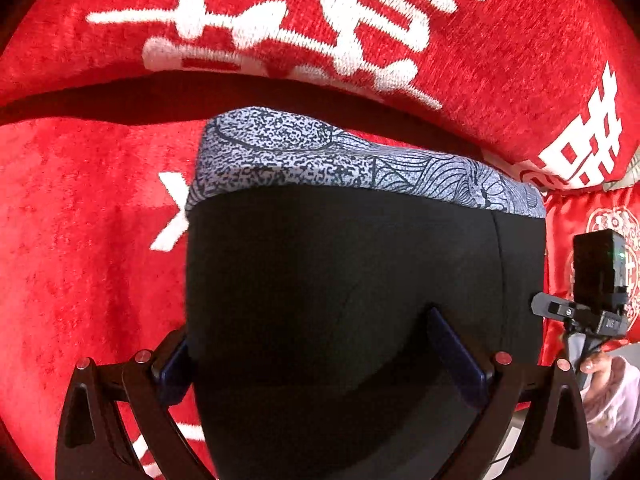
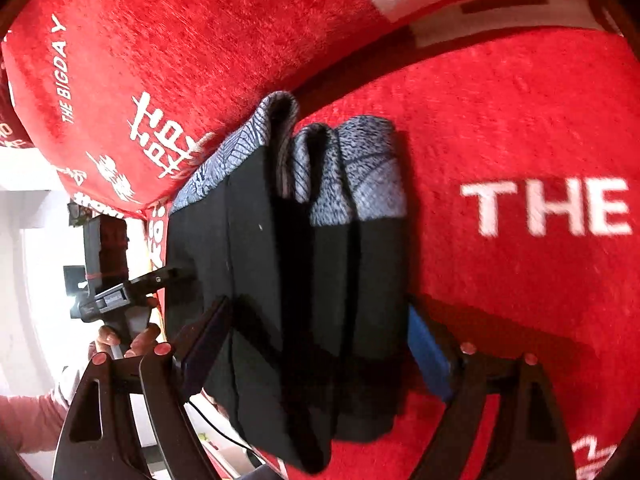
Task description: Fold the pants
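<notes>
The pants (image 1: 340, 280) are black with a grey-blue patterned waistband (image 1: 360, 160), folded into a thick bundle on a red sofa seat (image 1: 80, 240). My left gripper (image 1: 320, 344) has its jaws set wide around the bundle, one blue pad (image 1: 452, 356) lying on top and the other at its left edge. In the right wrist view the stacked layers (image 2: 304, 280) show edge-on, and my right gripper (image 2: 320, 336) straddles the bundle with its pads (image 2: 428, 352) on both sides. Each view shows the other gripper at the bundle's side (image 1: 592, 304) (image 2: 116, 300).
A red back cushion with white characters (image 1: 320, 20) rises behind the seat. White "THE" lettering (image 2: 544, 208) marks the seat to the right. A red embroidered cushion (image 1: 592, 220) sits at the sofa's end. The person's hand (image 2: 132, 340) holds the left gripper's handle.
</notes>
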### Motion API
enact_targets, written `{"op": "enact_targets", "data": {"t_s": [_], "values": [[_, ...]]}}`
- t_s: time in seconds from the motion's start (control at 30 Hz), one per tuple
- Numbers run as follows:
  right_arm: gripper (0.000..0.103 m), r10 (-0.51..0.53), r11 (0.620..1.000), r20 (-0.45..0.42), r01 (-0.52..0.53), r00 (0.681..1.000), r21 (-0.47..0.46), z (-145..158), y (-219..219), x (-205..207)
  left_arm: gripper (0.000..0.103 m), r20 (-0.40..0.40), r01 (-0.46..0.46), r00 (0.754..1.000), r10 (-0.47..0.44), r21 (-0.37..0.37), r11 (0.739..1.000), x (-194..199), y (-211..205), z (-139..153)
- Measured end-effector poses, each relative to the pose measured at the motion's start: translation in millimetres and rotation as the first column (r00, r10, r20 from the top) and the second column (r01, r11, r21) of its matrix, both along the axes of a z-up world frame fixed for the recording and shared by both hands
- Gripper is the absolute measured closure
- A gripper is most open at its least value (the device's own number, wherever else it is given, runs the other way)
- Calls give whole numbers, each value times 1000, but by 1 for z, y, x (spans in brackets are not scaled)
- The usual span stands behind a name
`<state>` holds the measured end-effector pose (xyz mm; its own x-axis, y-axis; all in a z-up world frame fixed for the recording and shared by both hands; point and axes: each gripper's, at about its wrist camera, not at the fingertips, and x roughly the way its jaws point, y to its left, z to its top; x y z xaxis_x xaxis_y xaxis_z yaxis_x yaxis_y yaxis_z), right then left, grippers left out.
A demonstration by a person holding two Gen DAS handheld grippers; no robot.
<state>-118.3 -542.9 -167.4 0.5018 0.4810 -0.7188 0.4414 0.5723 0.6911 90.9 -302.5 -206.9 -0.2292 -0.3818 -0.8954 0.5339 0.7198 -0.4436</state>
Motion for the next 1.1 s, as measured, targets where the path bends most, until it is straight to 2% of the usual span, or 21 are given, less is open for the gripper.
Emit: {"op": "enact_targets", "data": {"t_s": [0.1, 0.33, 0.37, 0.4, 0.43, 0.5, 0.67, 0.9, 1.1], "values": [[15, -20, 999, 17, 20, 1000, 33, -4, -3, -1, 0, -37, -17, 999, 17, -12, 1000, 4, 1, -6], [15, -87, 989, 15, 84, 996, 120, -12, -16, -12, 0, -47, -41, 998, 41, -19, 999, 1, 2, -7], [18, -90, 989, 5, 89, 996, 116, -12, -16, -11, 5, -41, -48, 998, 47, -27, 998, -1, 3, -6], [28, -90, 991, -10, 91, 996, 98, -11, -15, -11, 10, -17, -54, 998, 53, -40, 998, -5, 5, -1], [32, -89, 992, -19, 91, 996, 92, -11, -15, -11, 14, 7, -50, 999, 51, -48, 998, -9, 4, 5], [43, -96, 990, -15, 97, 995, 99, -9, -14, -11, 29, 45, -44, 998, 47, -63, 997, -15, 2, 15], [57, -107, 987, 18, 104, 994, 122, 7, -12, -18, 44, 105, -38, 993, 45, -70, 997, -25, 4, 43], [58, -107, 979, 54, 96, 993, 179, 34, 15, -42, 45, 118, -9, 993, 17, -65, 998, -55, 23, 77], [58, -145, 961, 44, 131, 988, 242, 32, 53, -80, 45, 104, 1, 995, 3, -35, 999, -87, 57, 85]]}}
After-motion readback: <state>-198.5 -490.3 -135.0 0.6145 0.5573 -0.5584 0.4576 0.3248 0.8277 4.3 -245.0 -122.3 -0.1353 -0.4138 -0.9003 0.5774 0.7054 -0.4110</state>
